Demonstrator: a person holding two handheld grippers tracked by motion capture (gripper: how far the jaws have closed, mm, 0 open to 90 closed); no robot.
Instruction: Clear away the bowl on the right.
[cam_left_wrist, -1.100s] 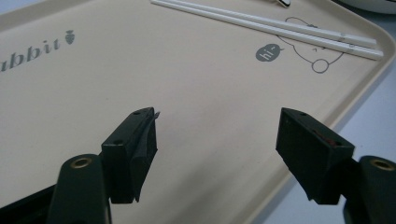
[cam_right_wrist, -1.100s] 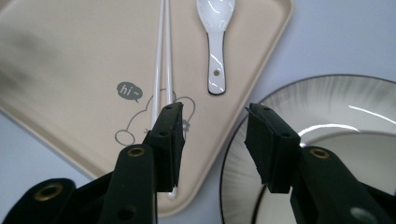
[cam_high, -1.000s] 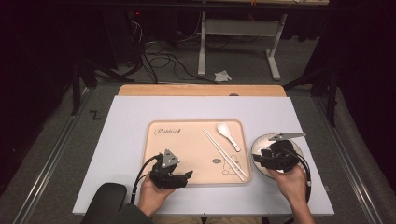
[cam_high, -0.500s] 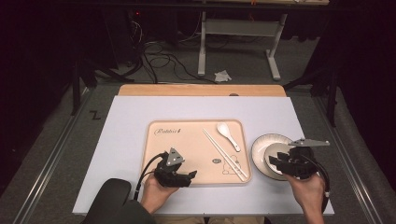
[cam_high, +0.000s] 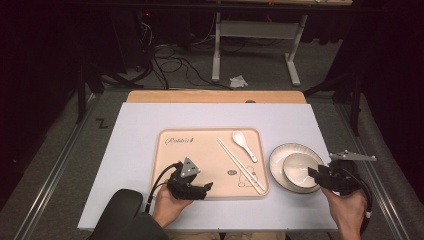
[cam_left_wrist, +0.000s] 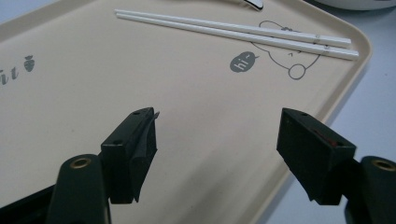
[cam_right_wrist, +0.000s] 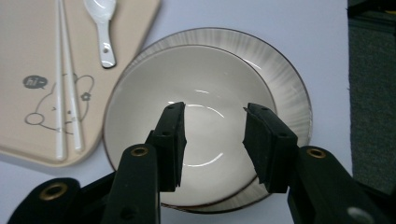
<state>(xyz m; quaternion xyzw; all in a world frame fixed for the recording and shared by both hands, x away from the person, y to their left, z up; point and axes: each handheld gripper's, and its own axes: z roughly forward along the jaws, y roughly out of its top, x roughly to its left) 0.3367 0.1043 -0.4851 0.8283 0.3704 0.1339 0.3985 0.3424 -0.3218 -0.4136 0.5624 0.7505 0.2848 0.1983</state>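
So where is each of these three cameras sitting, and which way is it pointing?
High view: above the person's side, looking forward and down at the table; forearms, both hands show.
Left gripper view: rides the left gripper, facing the tray; open jaws show.
Right gripper view: rides the right gripper, over the bowl; open jaws show.
All share the chopsticks.

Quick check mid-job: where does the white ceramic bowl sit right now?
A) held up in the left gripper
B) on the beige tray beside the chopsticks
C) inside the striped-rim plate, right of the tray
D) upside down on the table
C: the white ceramic bowl rests upright in the striped-rim plate, off the beige tray, with the right gripper open above it.
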